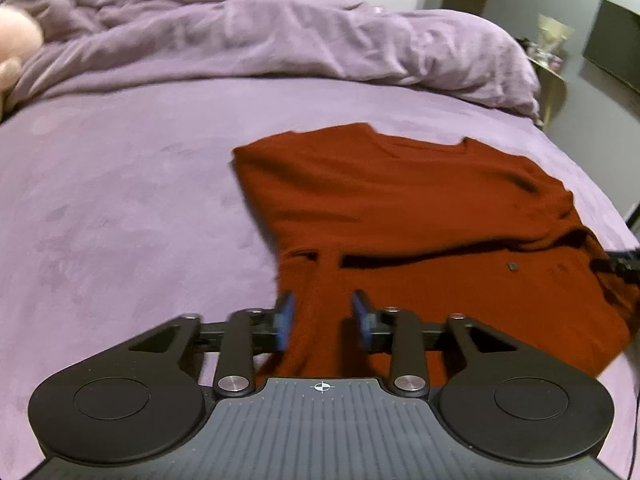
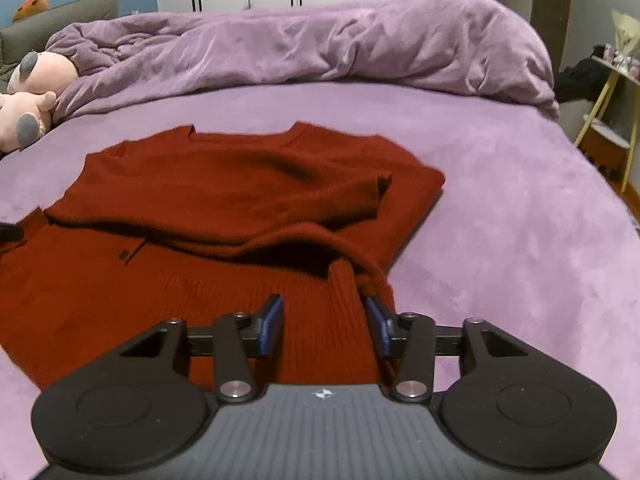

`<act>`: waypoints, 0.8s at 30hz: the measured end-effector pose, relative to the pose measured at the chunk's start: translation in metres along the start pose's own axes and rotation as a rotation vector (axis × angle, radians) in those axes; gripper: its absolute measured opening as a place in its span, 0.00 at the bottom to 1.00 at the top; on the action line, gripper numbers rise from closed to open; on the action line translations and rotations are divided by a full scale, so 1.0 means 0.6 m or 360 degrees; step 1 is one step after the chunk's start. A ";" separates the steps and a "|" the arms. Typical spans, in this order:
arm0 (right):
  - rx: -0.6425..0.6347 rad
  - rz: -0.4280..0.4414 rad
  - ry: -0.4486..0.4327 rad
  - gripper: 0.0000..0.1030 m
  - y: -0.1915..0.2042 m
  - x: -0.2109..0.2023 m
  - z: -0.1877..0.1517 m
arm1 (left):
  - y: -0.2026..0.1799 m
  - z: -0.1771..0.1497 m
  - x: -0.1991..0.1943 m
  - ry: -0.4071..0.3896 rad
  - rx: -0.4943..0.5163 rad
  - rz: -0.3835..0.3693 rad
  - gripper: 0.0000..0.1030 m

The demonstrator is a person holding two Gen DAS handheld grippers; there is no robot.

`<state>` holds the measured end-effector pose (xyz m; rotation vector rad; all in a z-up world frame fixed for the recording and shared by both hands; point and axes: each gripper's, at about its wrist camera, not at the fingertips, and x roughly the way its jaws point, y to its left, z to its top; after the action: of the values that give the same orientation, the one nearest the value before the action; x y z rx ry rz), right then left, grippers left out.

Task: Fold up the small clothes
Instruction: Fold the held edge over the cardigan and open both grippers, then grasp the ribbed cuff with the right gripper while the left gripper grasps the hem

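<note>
We see the rust-red knit sweater [image 2: 224,208] lying partly folded on the purple bedsheet [image 2: 520,220], its ribbed hem nearest our claws and its neckline farthest. Fabric sits between the spread blue pads of both the left gripper [image 1: 323,312] and right gripper [image 2: 325,316], but neither pinches it. Beyond the sweater lie a rumpled purple duvet [image 2: 320,44] and a pink plush toy [image 2: 32,92].

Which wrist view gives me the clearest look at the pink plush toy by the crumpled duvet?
The right wrist view: the pink plush toy with grey patches is sharp at the left edge, against the crumpled purple duvet. The left wrist view shows only a blurred pink sliver of it at the frame's edge.
</note>
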<state>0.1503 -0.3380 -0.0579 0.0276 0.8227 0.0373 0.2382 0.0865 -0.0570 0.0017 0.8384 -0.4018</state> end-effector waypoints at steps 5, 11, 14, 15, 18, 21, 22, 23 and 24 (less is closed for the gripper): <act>-0.0049 -0.0019 -0.0006 0.12 0.009 0.001 -0.007 | 0.001 -0.004 0.020 0.0075 0.0025 0.0011 0.18; -0.0059 -0.0060 0.0023 0.15 0.007 0.010 -0.001 | -0.002 -0.001 0.027 0.0096 0.0004 -0.0015 0.29; 0.0025 -0.0013 0.0031 0.15 -0.004 0.018 0.003 | -0.011 -0.001 0.035 0.0102 0.0074 0.0006 0.27; 0.0046 -0.0005 0.0038 0.14 -0.007 0.021 0.004 | -0.011 0.000 0.037 0.0102 0.0073 0.0006 0.26; 0.0040 0.0001 0.0023 0.06 -0.002 0.019 0.004 | -0.004 0.004 0.035 0.0098 0.0005 -0.0020 0.08; -0.0016 0.0021 -0.0085 0.06 0.016 -0.011 0.011 | 0.008 0.026 -0.004 -0.0024 -0.0117 -0.0061 0.08; -0.0021 0.0025 -0.0130 0.06 0.019 -0.023 0.016 | 0.012 0.039 -0.020 -0.0081 -0.0151 -0.0087 0.08; -0.0021 0.0032 -0.0186 0.06 0.022 -0.038 0.024 | 0.017 0.055 -0.039 -0.0146 -0.0188 -0.0122 0.08; -0.0012 0.0046 -0.0248 0.06 0.022 -0.054 0.035 | 0.019 0.073 -0.054 -0.0196 -0.0208 -0.0154 0.08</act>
<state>0.1434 -0.3264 -0.0192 0.0347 0.6665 0.0647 0.2547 0.1015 -0.0058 -0.1835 0.7437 -0.4329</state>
